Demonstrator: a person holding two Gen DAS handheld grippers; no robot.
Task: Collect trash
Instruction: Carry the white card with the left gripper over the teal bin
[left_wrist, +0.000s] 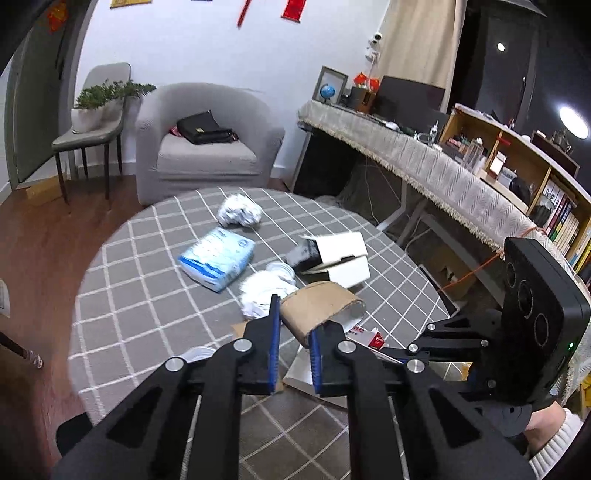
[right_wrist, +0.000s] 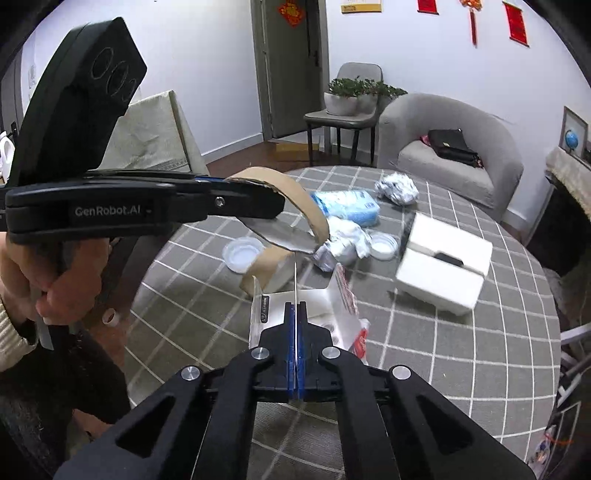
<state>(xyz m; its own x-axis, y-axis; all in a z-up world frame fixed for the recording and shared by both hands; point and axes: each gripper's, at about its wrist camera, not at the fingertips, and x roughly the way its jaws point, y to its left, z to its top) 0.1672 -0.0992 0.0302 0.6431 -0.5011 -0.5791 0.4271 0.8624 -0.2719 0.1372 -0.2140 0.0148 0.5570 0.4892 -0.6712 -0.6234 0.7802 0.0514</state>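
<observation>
A living room with white walls, a grey armchair (left_wrist: 207, 140) holding a black bag (left_wrist: 205, 127), and a chair bearing a potted plant (left_wrist: 107, 98) lies behind a round desk (left_wrist: 140, 295) covered in a grey cloth with a white grid. Trash is scattered over the desk: at the far side sits a crumpled paper ball (left_wrist: 240, 210), nearer and to the left of it a blue-and-white soft pack (left_wrist: 218, 260), and to the right an opened white box (left_wrist: 338, 260) with a dark item inside. A second crumpled white wad (left_wrist: 262, 291) lies near the middle with a clear plastic lid (left_wrist: 282, 267) just beside it; in the right wrist view another round plastic lid (right_wrist: 242, 253) rests further left on the cloth. The left tongs (left_wrist: 293, 328) are clamped on a curved piece of brown cardboard (left_wrist: 321, 308), which is pinched between the blue pads and lifted clear of the desk, arching over the wad in the right wrist view. The right tongs (right_wrist: 296, 325) are pressed together on the thin edge of a flat white package (right_wrist: 317, 306) with red print along its side, which lies at the near side of the desk below the cardboard. A hand (right_wrist: 70, 284) in a cream knitted sleeve grips the handle of the left tongs. A long shelf draped with a pale fringed cloth (left_wrist: 424, 158) runs along the right, with books behind it.
</observation>
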